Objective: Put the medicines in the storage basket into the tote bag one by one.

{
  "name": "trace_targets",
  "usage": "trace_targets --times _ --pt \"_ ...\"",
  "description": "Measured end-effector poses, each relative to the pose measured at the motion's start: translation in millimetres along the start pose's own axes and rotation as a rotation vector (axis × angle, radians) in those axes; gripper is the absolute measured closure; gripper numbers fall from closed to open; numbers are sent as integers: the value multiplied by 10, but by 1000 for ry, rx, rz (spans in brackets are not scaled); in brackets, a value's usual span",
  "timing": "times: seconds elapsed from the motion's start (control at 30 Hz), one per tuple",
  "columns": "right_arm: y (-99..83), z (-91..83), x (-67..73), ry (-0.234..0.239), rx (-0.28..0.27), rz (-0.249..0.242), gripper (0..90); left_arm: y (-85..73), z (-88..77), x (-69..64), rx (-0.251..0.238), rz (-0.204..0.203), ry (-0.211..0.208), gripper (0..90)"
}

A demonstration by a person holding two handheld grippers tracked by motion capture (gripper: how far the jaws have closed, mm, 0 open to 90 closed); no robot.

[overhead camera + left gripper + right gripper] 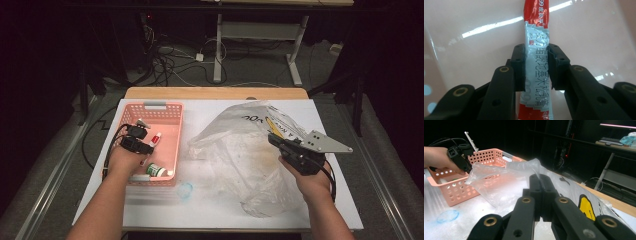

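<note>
A red and pale-blue tube (537, 62) with printed characters lies on the floor of a pink basket (165, 106). My left gripper (537, 53) has its pads pressed on the tube's two sides, shut on it. In the high view that left gripper (149, 146) reaches into the basket beside the tube (155, 139). A large clear plastic bag (235, 155) lies crumpled on the middle of the table. My right gripper (273, 138) sits at the bag's right edge. Its jaws are together in the right gripper view (540, 177), with the bag's film (499, 187) pinched at their tips.
A small white bottle with a green cap (157, 170) lies at the basket's near end. A clear bluish round lid (185, 190) rests on the white table cover just in front of the basket. The bag bears black print and a yellow mark (586, 207).
</note>
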State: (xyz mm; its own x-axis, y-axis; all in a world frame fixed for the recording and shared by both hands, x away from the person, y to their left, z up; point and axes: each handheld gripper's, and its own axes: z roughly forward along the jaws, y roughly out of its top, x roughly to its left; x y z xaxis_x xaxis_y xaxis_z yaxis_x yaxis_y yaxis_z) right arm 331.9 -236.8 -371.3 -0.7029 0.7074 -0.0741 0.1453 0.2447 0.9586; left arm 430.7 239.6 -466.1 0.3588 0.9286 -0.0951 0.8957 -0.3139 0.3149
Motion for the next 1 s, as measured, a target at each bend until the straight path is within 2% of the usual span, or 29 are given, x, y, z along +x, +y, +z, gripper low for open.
trace_targets --times 0.23,0.43,0.5,0.73,0.87,1.0 --pt "2 0 7 2 1 0 900 -3 -9 -9 -7 9 2 687" --pt "3 -4 5 3 -2 1 900 -7 -38 -5 -38 15 -8 687" --pt "3 -1 1 18 0 8 900 -15 -52 -6 -56 11 -13 688" --pt "4 3 3 14 -3 19 900 -40 -128 0 -128 14 -36 688" --pt "-4 -1 -7 17 -3 22 900 -62 -186 -10 -180 27 -40 688" --pt "-13 1 -15 19 0 26 900 -80 -260 -31 -252 49 -63 688"
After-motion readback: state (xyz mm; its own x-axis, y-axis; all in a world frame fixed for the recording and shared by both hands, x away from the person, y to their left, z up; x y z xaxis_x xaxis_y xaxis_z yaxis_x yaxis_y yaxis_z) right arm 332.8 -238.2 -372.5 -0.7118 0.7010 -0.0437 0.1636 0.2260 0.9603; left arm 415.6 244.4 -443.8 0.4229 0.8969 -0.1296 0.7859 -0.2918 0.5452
